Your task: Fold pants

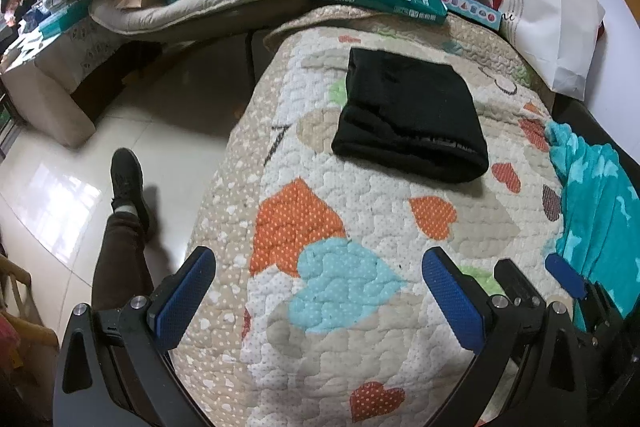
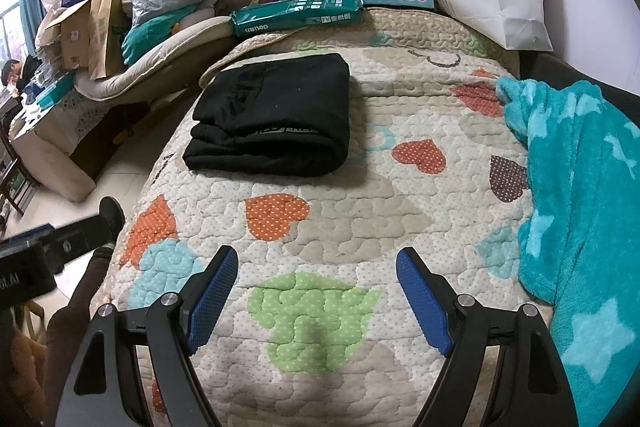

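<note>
While both claws hang open, the black pants [image 1: 410,117] lie folded.
Left gripper [image 1: 320,291] and right gripper [image 2: 316,291] hold nothing above the heart-print quilt [image 2: 360,211].

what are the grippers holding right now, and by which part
Nothing is held. The left gripper and right gripper are both open over the quilt, with nothing between their fingers. The folded black pants lie apart, farther up the quilt.
</note>
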Tool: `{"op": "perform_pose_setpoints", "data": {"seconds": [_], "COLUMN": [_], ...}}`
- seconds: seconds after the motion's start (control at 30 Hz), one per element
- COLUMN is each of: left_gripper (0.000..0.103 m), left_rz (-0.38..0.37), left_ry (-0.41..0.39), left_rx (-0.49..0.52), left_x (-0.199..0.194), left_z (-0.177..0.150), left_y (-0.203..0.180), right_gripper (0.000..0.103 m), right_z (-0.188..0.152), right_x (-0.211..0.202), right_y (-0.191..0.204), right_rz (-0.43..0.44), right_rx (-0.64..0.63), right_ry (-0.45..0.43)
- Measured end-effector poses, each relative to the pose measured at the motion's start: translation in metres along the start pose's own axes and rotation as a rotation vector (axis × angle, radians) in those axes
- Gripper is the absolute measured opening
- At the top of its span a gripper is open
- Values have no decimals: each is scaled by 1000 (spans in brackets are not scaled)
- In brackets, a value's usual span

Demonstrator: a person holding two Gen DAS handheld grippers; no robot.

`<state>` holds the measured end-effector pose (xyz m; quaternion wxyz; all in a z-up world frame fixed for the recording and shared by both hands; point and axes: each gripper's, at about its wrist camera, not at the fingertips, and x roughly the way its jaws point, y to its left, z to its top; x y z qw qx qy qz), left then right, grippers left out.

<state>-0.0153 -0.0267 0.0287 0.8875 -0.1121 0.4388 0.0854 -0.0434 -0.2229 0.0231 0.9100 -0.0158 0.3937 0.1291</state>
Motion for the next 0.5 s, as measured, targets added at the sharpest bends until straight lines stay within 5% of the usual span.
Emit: {"op": "perform_pose_setpoints", "data": {"seconds": [0.23, 0.5], "left_gripper": [103, 103], "left_rz": [40, 20], "left_ry": [-104, -75], "left_rx": [42, 84], "left_x": [-22, -28], "left_z": [30, 27], "left_y": [-6, -16], "right_gripper": [86, 89], "right_z": [8, 12], "right_x": [-22, -36], "right_y": [-4, -9], "right_rz": [-22, -14], "right_rx": [4, 4], "right_ry": [-102, -159]}}
